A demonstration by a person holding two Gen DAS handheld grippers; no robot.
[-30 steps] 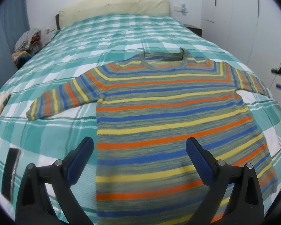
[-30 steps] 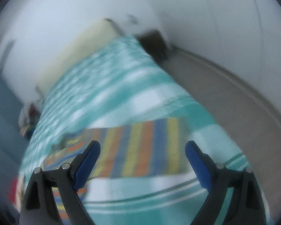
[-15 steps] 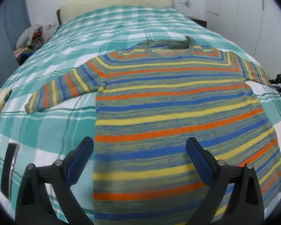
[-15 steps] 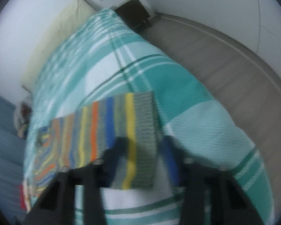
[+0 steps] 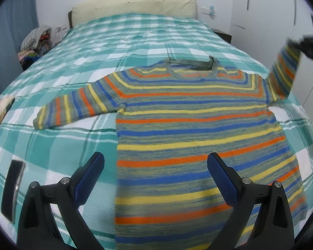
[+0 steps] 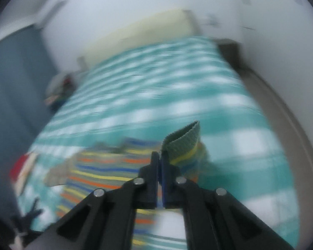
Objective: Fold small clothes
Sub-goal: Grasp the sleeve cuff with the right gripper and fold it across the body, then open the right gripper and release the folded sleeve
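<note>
Your left gripper (image 5: 155,169) hangs with jaws wide apart over the sweater's hem, holding nothing, placed to pin or take the body. The sweater (image 5: 198,129) lies flat on the checked bedspread (image 5: 52,137), neck toward the pillow (image 5: 133,3), one sleeve (image 5: 73,110) spread out. Your right gripper (image 6: 159,158) is clamped on the other sleeve's cuff (image 6: 182,139), raised clear of the bed, likely for folding across the chest.
</note>
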